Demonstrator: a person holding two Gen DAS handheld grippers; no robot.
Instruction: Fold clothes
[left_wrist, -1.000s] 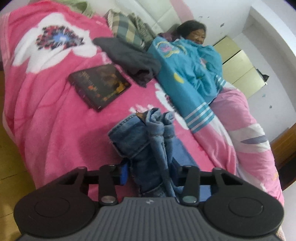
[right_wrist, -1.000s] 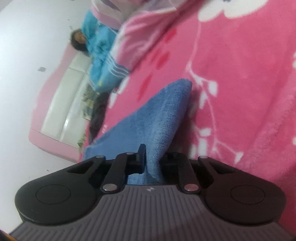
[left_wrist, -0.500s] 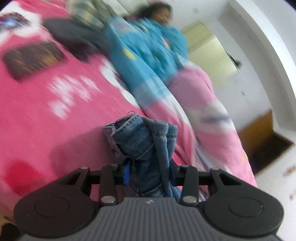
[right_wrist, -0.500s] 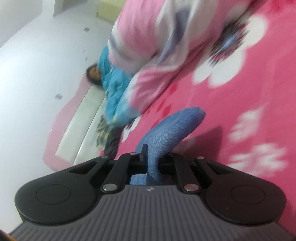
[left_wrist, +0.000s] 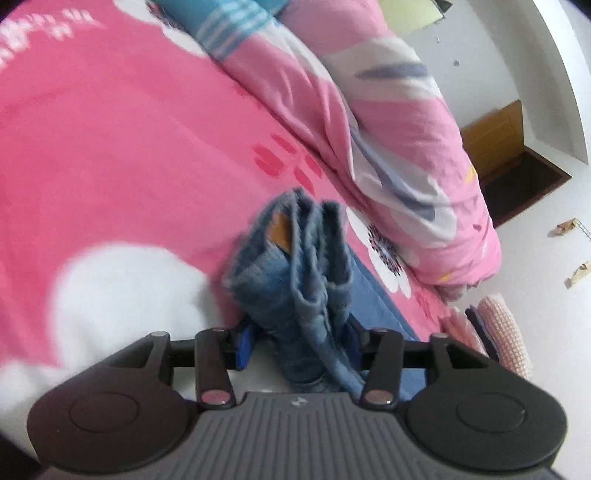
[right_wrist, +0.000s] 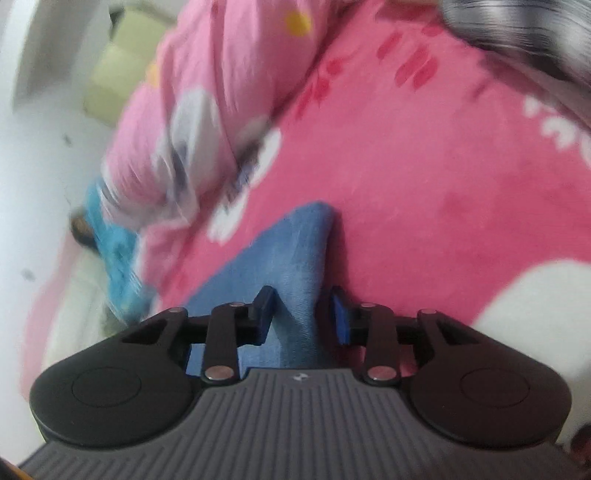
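Folded blue jeans (left_wrist: 295, 258) stand bunched between the fingers of my left gripper (left_wrist: 299, 343), waistband edges and a tan label pointing away over the pink flowered blanket (left_wrist: 110, 166). Its jaws are opening, and the left pad (left_wrist: 244, 343) sits just off the denim. In the right wrist view another fold of the jeans (right_wrist: 288, 251) rises as a peak between the pads of my right gripper (right_wrist: 301, 317). These jaws are opening too, with a dark gap beside the right pad (right_wrist: 339, 319).
A rolled pink quilt (left_wrist: 388, 129) lies along the bed's far side; it is blurred in the right wrist view (right_wrist: 207, 92). A stack with pink checked cloth (left_wrist: 502, 332) sits at the bed's right corner. A person in blue (right_wrist: 114, 251) lies far left. A blurred grey striped thing (right_wrist: 517, 37) crosses the top right.
Both grippers have swept across the bed with the jeans; the book and dark clothes left the left view. Both pairs of pads have spread apart from the denim.
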